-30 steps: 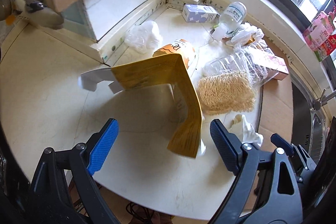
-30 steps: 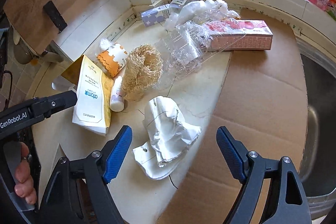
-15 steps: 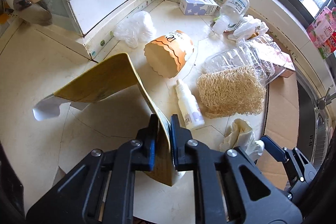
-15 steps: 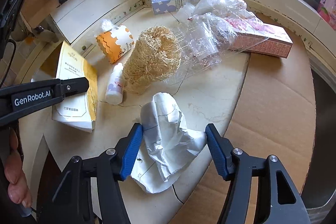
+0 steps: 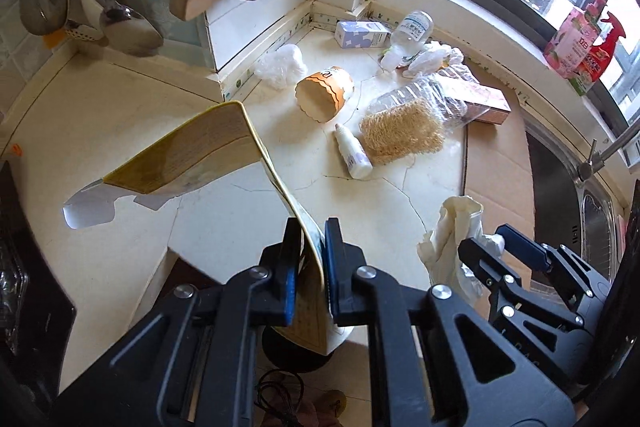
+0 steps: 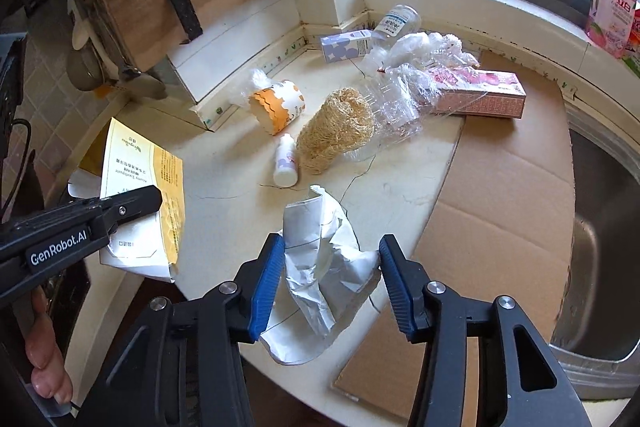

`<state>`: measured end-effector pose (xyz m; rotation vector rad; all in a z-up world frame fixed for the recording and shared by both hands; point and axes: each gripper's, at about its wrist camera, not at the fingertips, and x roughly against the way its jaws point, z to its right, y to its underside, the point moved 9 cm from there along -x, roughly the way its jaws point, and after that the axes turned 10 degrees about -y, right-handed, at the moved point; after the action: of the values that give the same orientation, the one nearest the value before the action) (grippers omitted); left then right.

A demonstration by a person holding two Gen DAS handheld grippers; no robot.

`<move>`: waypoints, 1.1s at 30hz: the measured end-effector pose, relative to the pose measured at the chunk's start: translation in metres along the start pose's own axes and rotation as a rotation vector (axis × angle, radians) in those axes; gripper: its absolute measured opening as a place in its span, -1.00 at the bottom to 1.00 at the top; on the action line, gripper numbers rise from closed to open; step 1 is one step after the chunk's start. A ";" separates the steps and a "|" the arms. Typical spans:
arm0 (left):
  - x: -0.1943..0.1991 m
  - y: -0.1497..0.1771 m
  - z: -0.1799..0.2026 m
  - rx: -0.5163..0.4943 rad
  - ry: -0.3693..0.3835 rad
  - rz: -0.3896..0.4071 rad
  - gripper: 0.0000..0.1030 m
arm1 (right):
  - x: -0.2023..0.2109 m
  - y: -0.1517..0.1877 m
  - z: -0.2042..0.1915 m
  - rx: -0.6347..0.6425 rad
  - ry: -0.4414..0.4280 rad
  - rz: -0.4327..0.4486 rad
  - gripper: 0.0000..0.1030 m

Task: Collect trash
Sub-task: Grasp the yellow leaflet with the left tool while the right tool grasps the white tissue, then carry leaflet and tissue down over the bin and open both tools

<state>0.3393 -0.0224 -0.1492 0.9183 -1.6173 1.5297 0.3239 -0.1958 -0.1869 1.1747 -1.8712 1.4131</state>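
Observation:
My left gripper (image 5: 310,227) is shut on the lower edge of a flattened yellow carton (image 5: 208,147), which hangs bent above the cream counter (image 5: 224,203). The right wrist view shows the carton's printed face (image 6: 136,155) at the left. My right gripper (image 6: 330,251) has crumpled white paper (image 6: 316,227) between its blue pads. Its jaws are closing and both pads touch the paper. In the left wrist view that paper (image 5: 452,227) stands lifted off the counter in the right gripper (image 5: 486,241).
Further back on the counter lie an orange paper cup (image 5: 324,97), a small white dropper bottle (image 5: 354,155), a loofah (image 5: 402,135), a crushed clear bottle (image 5: 424,91), a pink box (image 5: 486,101) and other packaging. Cardboard (image 6: 500,195) covers the right side beside a steel sink (image 6: 600,247).
The left jaws closed on the yellow carton and raised it. The right jaws narrowed around the crumpled paper, and both grippers pulled up and back from the counter.

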 end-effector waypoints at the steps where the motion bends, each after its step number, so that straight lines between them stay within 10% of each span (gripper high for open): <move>1: 0.011 0.005 -0.001 -0.007 -0.002 0.027 -0.81 | 0.010 0.004 -0.005 0.001 -0.011 0.009 -0.05; 16: 0.112 0.175 -0.006 -0.105 -0.046 0.110 -0.81 | 0.129 0.145 -0.073 0.046 -0.143 0.031 -0.05; 33: -0.068 0.387 -0.001 -0.231 -0.033 -0.181 -0.81 | -0.020 0.388 -0.019 -0.063 -0.097 -0.181 -0.01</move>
<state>0.0354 -0.0031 -0.3977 0.9372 -1.6462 1.1831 -0.0035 -0.1395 -0.3891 1.3653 -1.8081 1.2102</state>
